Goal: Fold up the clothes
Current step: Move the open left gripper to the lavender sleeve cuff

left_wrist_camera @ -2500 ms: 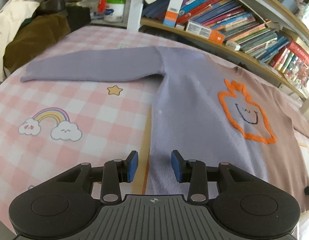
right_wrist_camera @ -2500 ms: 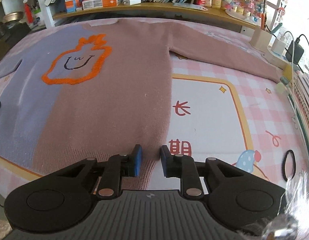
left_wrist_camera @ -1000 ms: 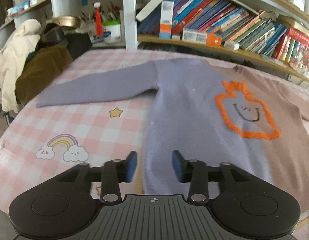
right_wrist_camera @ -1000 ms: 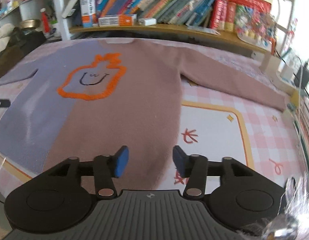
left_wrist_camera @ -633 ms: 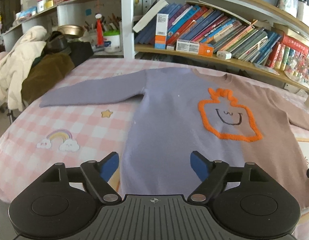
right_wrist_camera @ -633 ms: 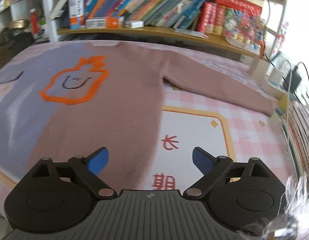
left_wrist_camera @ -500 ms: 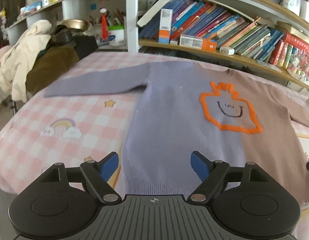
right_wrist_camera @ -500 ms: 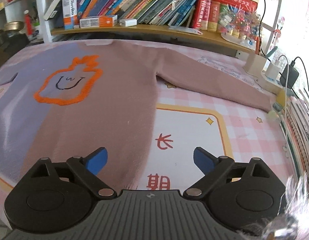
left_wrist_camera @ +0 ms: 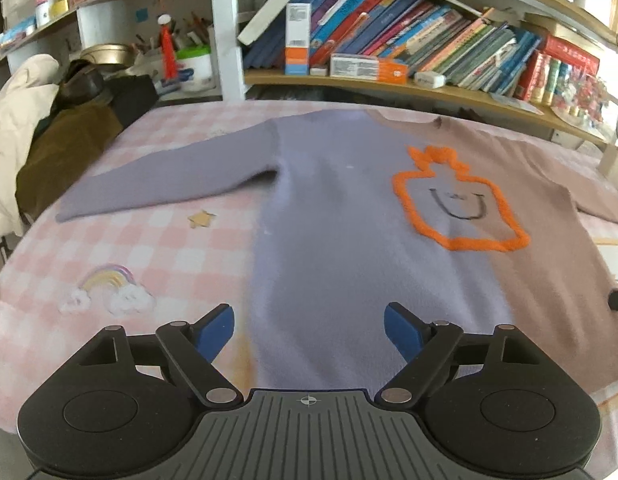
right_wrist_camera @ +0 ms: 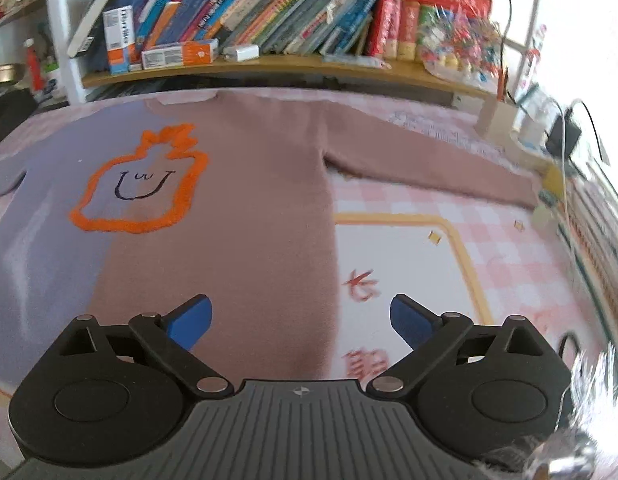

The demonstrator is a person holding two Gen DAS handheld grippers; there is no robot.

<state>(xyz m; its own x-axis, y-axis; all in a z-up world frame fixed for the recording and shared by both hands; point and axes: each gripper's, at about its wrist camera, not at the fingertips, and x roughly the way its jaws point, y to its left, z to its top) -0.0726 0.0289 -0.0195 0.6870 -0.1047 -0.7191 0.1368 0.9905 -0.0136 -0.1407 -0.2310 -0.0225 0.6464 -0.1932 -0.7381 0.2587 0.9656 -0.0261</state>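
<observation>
Both claws are gaping wide and holding nothing, the left gripper hanging over the lilac hem and the right gripper over the brown hem, while the sweater is lying flat, stretching lengthwise toward the frame's top.

The left tongs and the right tongs both hover level with their blue-padded fingers spread wide apart, gripping nothing.
</observation>
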